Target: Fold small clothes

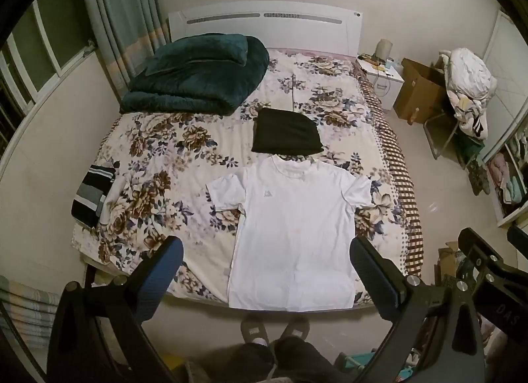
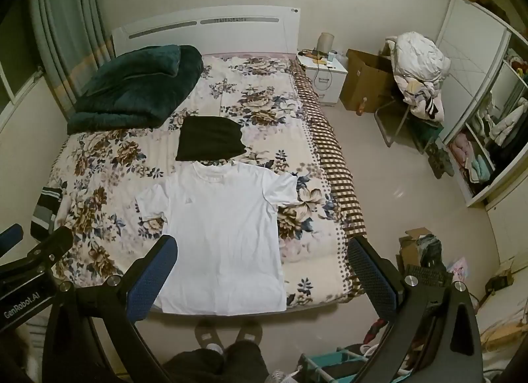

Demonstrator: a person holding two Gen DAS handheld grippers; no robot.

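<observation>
A white T-shirt (image 1: 293,227) lies flat and spread out, collar away from me, at the near edge of the floral bed (image 1: 158,158); it also shows in the right wrist view (image 2: 221,234). A folded black garment (image 1: 285,132) lies just beyond its collar, also in the right wrist view (image 2: 209,138). A striped folded garment (image 1: 92,194) sits at the bed's left edge. My left gripper (image 1: 267,247) is open and empty, held high above the shirt's hem. My right gripper (image 2: 262,247) is open and empty, above the shirt's lower right.
A dark green folded quilt (image 1: 194,76) lies at the bed's far left. A white nightstand (image 2: 325,76), a cardboard box (image 2: 363,82), a chair piled with clothes (image 2: 415,76) and a wardrobe (image 2: 478,119) stand to the right. My slippered feet (image 1: 274,327) stand at the bed's foot.
</observation>
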